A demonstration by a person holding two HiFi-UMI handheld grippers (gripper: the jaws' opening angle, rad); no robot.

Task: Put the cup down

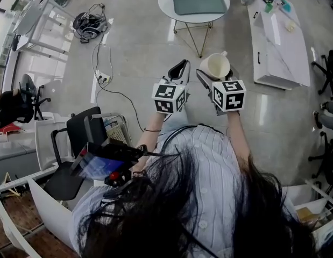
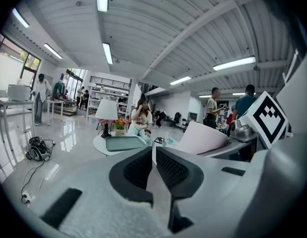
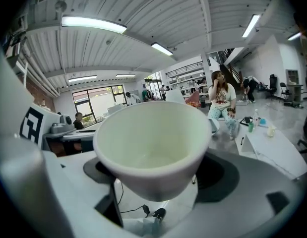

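Observation:
A cream cup (image 1: 215, 66) is held in the air in front of me, clamped between the jaws of my right gripper (image 1: 215, 75). In the right gripper view the cup (image 3: 152, 150) fills the middle, mouth toward the camera and empty. My left gripper (image 1: 179, 70) hovers just left of it, jaws shut with nothing between them. In the left gripper view the dark pads (image 2: 170, 168) nearly meet, and the cup (image 2: 203, 138) shows pale at the right. Both grippers are raised well above the floor.
A round white table (image 1: 217, 9) with a grey-green mat (image 1: 200, 1) stands ahead. A long white counter (image 1: 280, 47) with small items lies to the right. Cables and a power strip (image 1: 103, 78) trail on the floor at left. A black chair (image 1: 80, 138) is near my left side.

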